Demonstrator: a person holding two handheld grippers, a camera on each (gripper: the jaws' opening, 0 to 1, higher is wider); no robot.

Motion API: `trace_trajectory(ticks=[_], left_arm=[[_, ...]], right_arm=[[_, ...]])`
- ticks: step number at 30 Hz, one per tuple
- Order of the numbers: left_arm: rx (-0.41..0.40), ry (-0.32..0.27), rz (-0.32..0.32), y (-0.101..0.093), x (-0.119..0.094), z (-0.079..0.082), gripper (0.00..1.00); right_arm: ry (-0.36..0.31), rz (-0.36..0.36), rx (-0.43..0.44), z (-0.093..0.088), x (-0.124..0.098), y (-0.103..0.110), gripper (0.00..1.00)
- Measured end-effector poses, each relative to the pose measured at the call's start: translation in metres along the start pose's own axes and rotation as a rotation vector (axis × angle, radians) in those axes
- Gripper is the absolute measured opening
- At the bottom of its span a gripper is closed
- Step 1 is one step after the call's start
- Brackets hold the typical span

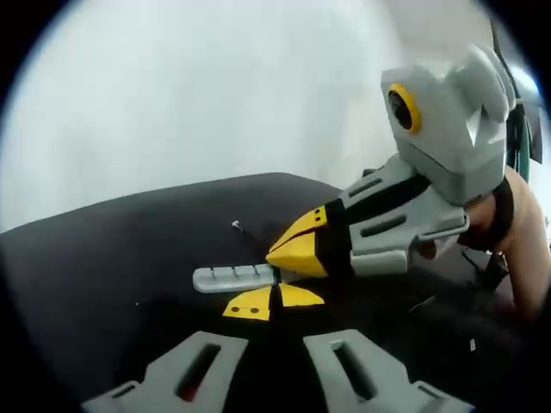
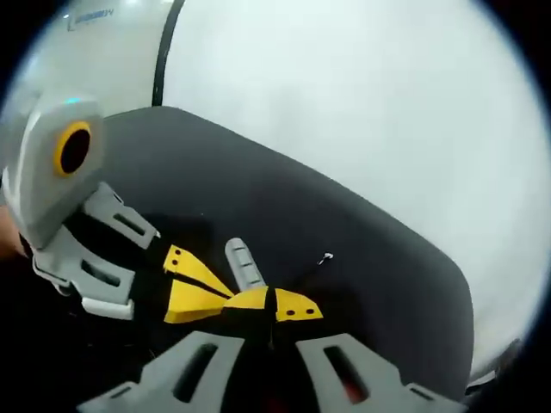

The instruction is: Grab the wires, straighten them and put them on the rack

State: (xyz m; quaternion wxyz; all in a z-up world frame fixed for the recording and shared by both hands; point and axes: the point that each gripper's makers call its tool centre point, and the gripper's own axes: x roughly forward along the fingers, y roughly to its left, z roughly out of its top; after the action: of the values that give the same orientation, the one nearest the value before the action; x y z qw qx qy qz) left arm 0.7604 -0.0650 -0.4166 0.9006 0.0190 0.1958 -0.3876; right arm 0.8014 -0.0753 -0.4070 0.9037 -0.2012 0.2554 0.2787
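Left gripper view, contents:

- Writing: none legible. In the right gripper view, faint lettering (image 2: 93,15) on the pale wall is too blurred to read.
- Tongs, two pairs, grey with yellow tips.
  - The left tongs (image 1: 275,301) rise from the bottom edge with their yellow tips pressed together.
  - The right tongs (image 1: 280,256) enter from the right, held by a person's hand (image 1: 521,249), with their tips also brought together.
  - The two pairs meet tip to tip, just above the worktop.
- Short grey ribbed bar (image 1: 231,278), one. It juts out from the point where the tongs meet. I cannot tell whether it belongs to the right tongs.
- Thin dark wire with a small pale metal end (image 1: 237,226), one. It lies on the black, rounded-edge worktop (image 1: 103,275), and its end is just beyond the meeting tips. Dark on dark, its run toward the tongs is hard to follow, and I cannot tell whether either pair pinches it.

Right gripper view, contents:

- Right tongs (image 2: 274,303) at the bottom, tips pressed together.
- Left tongs (image 2: 228,295) coming in from the left, touching them.
- Ribbed bar (image 2: 243,261), pointing away from the meeting point.
- Wire end (image 2: 325,257), near the tips on the worktop (image 2: 387,284), with a faint line leading back to them.
- Black vertical strip (image 2: 164,52), one, on the wall.
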Motion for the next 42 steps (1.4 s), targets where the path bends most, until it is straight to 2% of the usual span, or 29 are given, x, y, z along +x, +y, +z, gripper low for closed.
trace_trajectory(ticks=[4, 5, 9, 11, 12, 13, 14, 15, 16, 17, 18, 19, 20, 21, 22, 24, 25, 26, 27, 28, 29, 31, 32, 34, 36, 38, 39, 40, 42], left_arm=[[0.029, 0.001, 0.015, 0.0, 0.002, -0.002, 0.05], [0.035, 0.005, 0.021, 0.0, 0.003, -0.003, 0.05], [0.068, 0.021, 0.04, 0.001, 0.004, -0.004, 0.04], [0.075, 0.018, 0.044, 0.0, 0.003, -0.004, 0.04], [0.085, 0.014, 0.046, 0.0, 0.003, -0.004, 0.04], [0.095, 0.012, 0.046, -0.001, 0.003, -0.004, 0.04], [0.101, 0.01, 0.047, -0.002, 0.003, -0.004, 0.04], [0.11, 0.006, 0.049, -0.003, 0.002, -0.003, 0.04], [0.113, 0.003, 0.048, -0.003, 0.002, -0.003, 0.04], [0.096, -0.007, 0.043, -0.003, 0.002, -0.001, 0.05], [0.038, -0.007, 0.025, -0.006, 0.0, 0.0, 0.07], [0.011, 0.004, 0.013, -0.007, -0.001, 0.0, 0.13], [0.005, -0.032, 0.006, -0.008, -0.003, 0.008, 0.18], [-0.008, -0.078, 0.021, -0.004, -0.007, 0.02, 0.23], [-0.013, -0.112, 0.046, 0.002, -0.015, 0.031, 0.26], [-0.062, -0.209, 0.086, 0.014, -0.034, 0.059, 0.26], [-0.099, -0.273, 0.108, 0.023, -0.047, 0.073, 0.25], [-0.103, -0.28, 0.118, 0.026, -0.051, 0.073, 0.21], [-0.094, -0.253, 0.119, 0.028, -0.052, 0.067, 0.15], [-0.094, -0.187, 0.111, 0.025, -0.049, 0.052, 0.11], [-0.079, -0.164, 0.098, 0.021, -0.044, 0.045, 0.08], [-0.034, -0.085, 0.084, 0.013, -0.028, 0.022, 0.09], [0.005, -0.057, 0.064, 0.005, -0.021, 0.014, 0.09], [0.078, 0.012, 0.068, -0.002, -0.009, -0.003, 0.09], [0.068, 0.031, 0.085, -0.002, -0.005, -0.01, 0.09], [0.062, 0.009, 0.092, -0.001, -0.006, -0.008, 0.08], [0.063, 0.016, 0.1, 0.002, -0.006, -0.009, 0.08], [0.067, 0.015, 0.098, 0.002, -0.007, -0.008, 0.08], [0.065, 0.01, 0.095, 0.003, -0.006, -0.008, 0.08]], right_arm=[[-0.008, 0.022, -0.015, -0.002, -0.002, 0.007, 0.0], [0.01, 0.018, -0.035, -0.005, -0.001, 0.009, 0.0], [0.029, 0.001, -0.051, -0.005, 0.002, 0.002, 0.0], [-0.001, 0.027, -0.03, -0.004, 0.002, 0.001, 0.0], [-0.045, 0.04, 0.001, -0.002, 0.001, 0.001, 0.0], [-0.067, 0.027, 0.017, -0.001, -0.002, 0.0, 0.0], [-0.074, 0.019, -0.025, 0.0, -0.003, -0.003, 0.0], [-0.054, 0.035, -0.111, -0.001, -0.009, -0.001, 0.0], [-0.016, 0.047, -0.138, -0.006, -0.018, 0.007, 0.0], [-0.034, 0.004, -0.112, 0.0, -0.026, 0.001, 0.0], [-0.127, -0.08, -0.067, 0.02, -0.036, -0.017, 0.0], [-0.179, -0.114, -0.036, 0.032, -0.048, -0.026, 0.0], [-0.225, -0.131, -0.025, 0.045, -0.061, -0.032, 0.02], [-0.311, -0.161, -0.001, 0.061, -0.078, -0.038, 0.07], [-0.362, -0.18, 0.03, 0.068, -0.089, -0.041, 0.09], [-0.407, -0.166, 0.073, 0.076, -0.1, -0.041, 0.09], [-0.384, -0.145, 0.063, 0.072, -0.1, -0.037, 0.07], [-0.341, -0.127, 0.045, 0.065, -0.095, -0.031, 0.02], [-0.262, -0.125, -0.054, 0.053, -0.086, -0.026, 0.0], [-0.226, -0.151, -0.117, 0.044, -0.071, -0.017, 0.0], [-0.193, -0.146, -0.114, 0.036, -0.057, -0.012, 0.0], [-0.114, -0.073, -0.157, 0.018, -0.025, -0.004, 0.0], [-0.088, -0.09, -0.154, 0.011, -0.016, -0.009, 0.0], [-0.08, -0.098, -0.153, 0.005, -0.012, -0.006, 0.0], [-0.086, -0.092, -0.122, 0.004, -0.011, -0.007, 0.0], [-0.05, -0.12, -0.291, 0.004, -0.008, -0.01, 0.0], [-0.05, -0.132, -0.328, 0.007, -0.007, -0.012, 0.0], [-0.06, -0.124, -0.283, 0.01, -0.007, -0.011, 0.0], [-0.126, -0.087, -0.117, 0.018, -0.009, -0.007, 0.0]])
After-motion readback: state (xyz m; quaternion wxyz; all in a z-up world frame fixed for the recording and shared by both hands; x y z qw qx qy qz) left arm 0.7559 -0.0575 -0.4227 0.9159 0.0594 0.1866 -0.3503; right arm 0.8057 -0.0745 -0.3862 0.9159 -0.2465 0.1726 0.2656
